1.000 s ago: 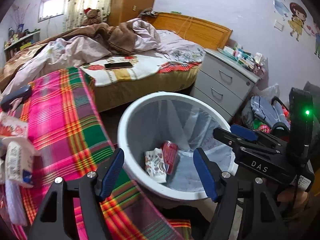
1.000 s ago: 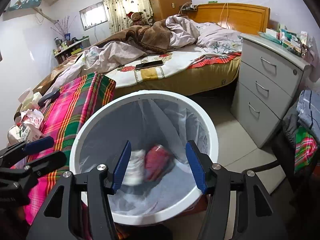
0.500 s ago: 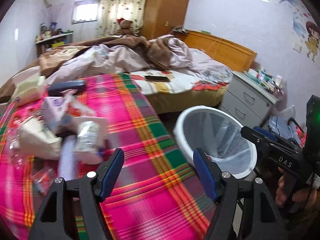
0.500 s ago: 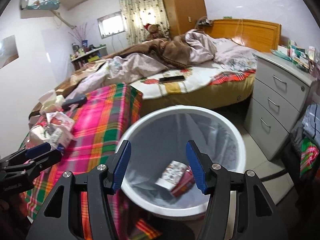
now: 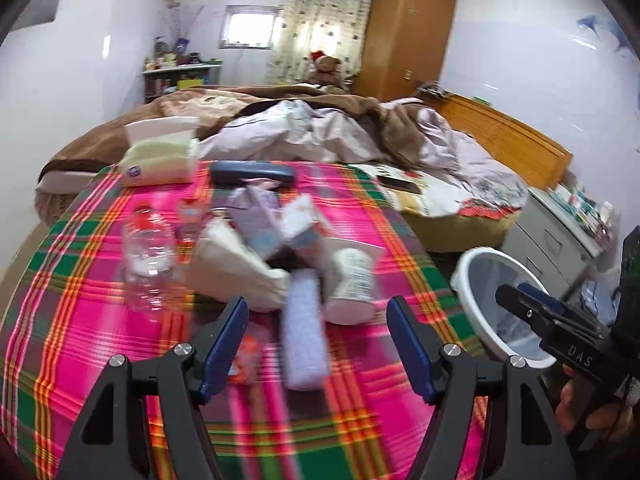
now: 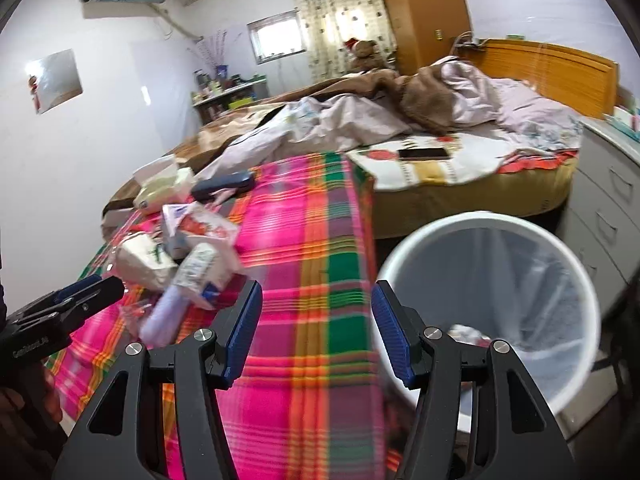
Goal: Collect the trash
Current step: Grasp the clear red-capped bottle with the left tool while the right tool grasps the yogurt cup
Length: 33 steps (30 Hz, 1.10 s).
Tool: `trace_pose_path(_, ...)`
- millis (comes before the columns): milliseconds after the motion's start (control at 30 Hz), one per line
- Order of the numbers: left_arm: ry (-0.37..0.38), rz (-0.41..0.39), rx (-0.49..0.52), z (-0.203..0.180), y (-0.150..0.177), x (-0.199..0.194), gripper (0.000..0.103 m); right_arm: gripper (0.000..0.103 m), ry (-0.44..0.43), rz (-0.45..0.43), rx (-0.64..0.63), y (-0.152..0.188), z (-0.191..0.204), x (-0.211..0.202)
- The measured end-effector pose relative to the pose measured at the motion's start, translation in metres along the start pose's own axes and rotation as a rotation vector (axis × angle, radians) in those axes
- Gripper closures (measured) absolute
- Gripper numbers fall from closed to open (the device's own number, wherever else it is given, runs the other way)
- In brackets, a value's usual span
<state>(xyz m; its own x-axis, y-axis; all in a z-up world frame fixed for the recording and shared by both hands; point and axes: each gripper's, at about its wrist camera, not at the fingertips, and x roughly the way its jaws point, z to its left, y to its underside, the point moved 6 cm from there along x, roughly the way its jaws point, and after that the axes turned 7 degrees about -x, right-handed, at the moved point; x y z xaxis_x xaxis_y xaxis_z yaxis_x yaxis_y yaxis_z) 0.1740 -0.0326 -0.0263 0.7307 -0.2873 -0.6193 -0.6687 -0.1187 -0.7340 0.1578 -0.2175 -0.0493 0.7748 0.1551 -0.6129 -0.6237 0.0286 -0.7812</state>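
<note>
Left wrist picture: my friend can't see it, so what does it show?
An open, empty hand-held gripper hovers over trash on a plaid cloth: a clear bottle, cartons, a cup, wrappers. To the right stand a white bin and the other hand-held gripper; a bed lies behind.

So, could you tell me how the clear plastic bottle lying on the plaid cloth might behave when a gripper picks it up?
The clear plastic bottle looks empty, so probably light. Its thin walls may buckle under the pads. Lying on its side, it could roll if nudged.

Both wrist views tilt down, close over plaid cloth (image 5: 380, 216); share bin (image 6: 404, 256), bed (image 6: 460, 168).
</note>
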Motion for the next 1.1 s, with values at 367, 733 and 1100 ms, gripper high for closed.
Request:
trace_pose_path(367,-0.101,-0.036,-0.096,0.075,-0.019,-0.005,0.029,0.045,-0.064,0.055,-0.038,-0.009,0.049,0.032)
trace_pose_path(733,-0.162,-0.019,-0.171,0.133,-0.037,0.009,0.028,0.045,-0.088,0.095,-0.035,-0.015,0.072,0.056)
trace_pose_path(1100,-0.125,0.053,-0.222,0.149,-0.054,0.05,0.027,0.045,-0.101,0.176,-0.022,-0.014,0.086,0.081)
